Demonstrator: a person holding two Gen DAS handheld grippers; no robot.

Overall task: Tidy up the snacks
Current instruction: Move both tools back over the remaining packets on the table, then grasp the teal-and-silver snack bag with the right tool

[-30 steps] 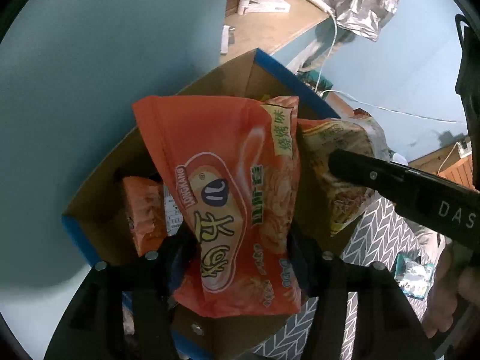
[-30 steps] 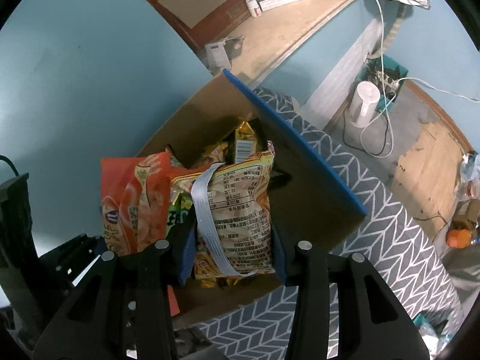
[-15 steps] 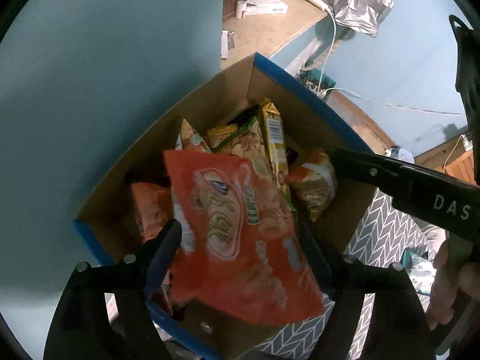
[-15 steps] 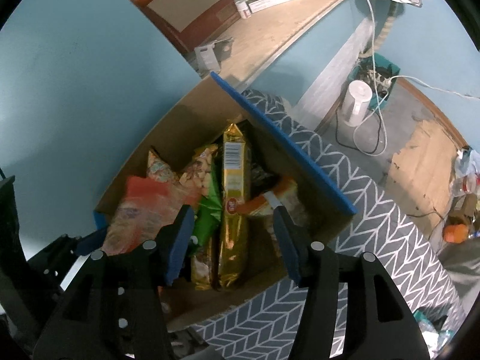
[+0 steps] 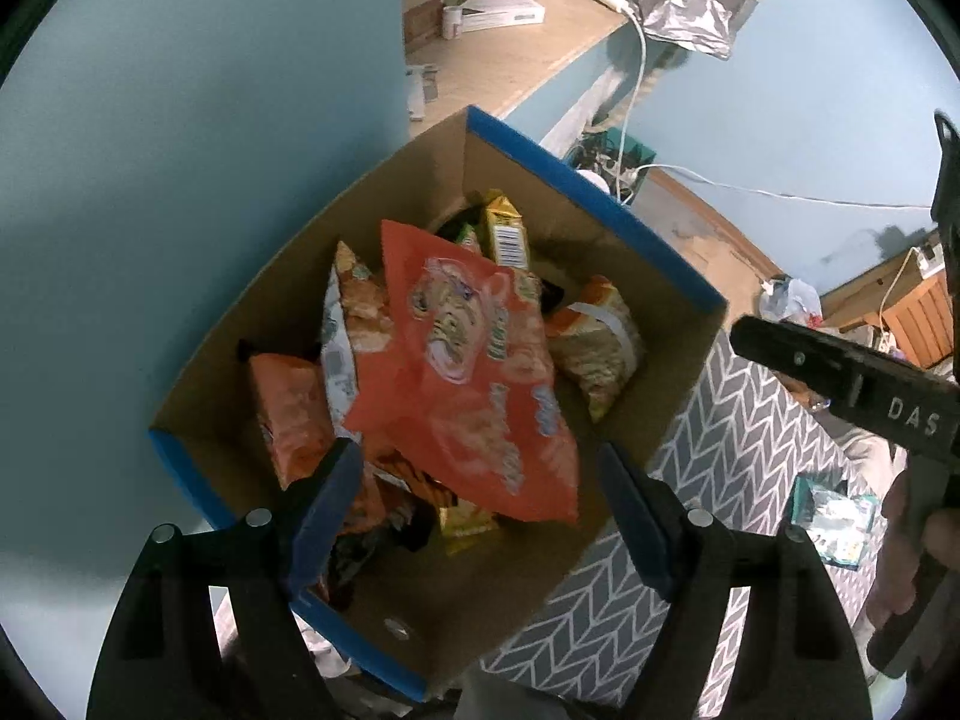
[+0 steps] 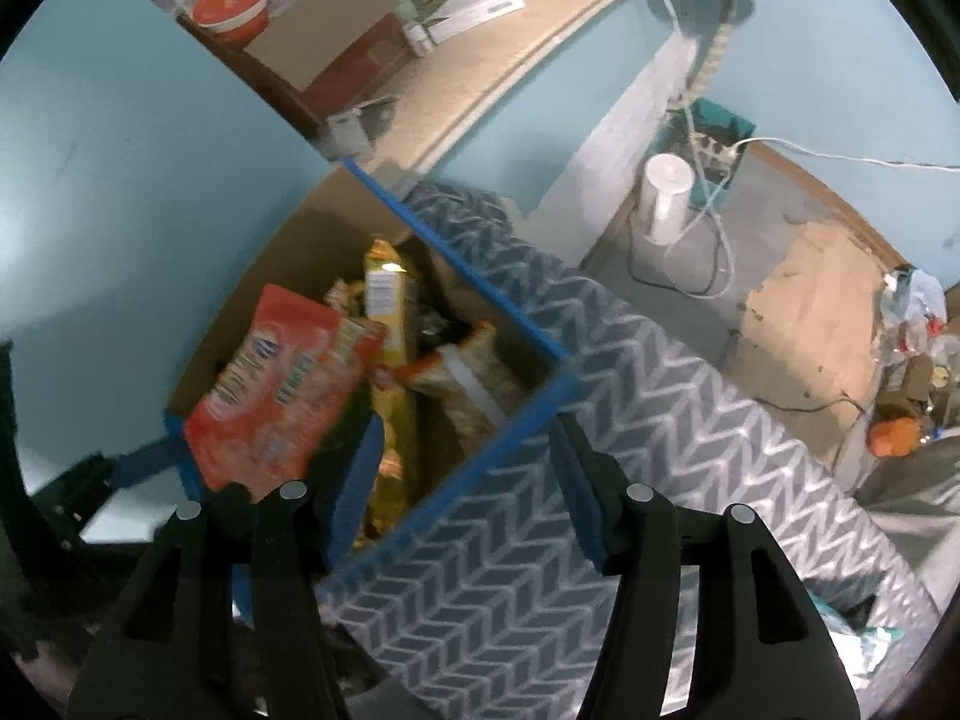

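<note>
Orange snack bag [image 5: 462,372] lies crumpled atop cardboard box [image 5: 654,294]; both tools spread.

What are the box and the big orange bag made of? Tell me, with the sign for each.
Box: looks like plain brown cardboard, matte inner walls, blue along its top rim. Big orange bag: probably thin printed plastic film, glossy, creased and crumpled, lying loose on the other snack packs.
</note>
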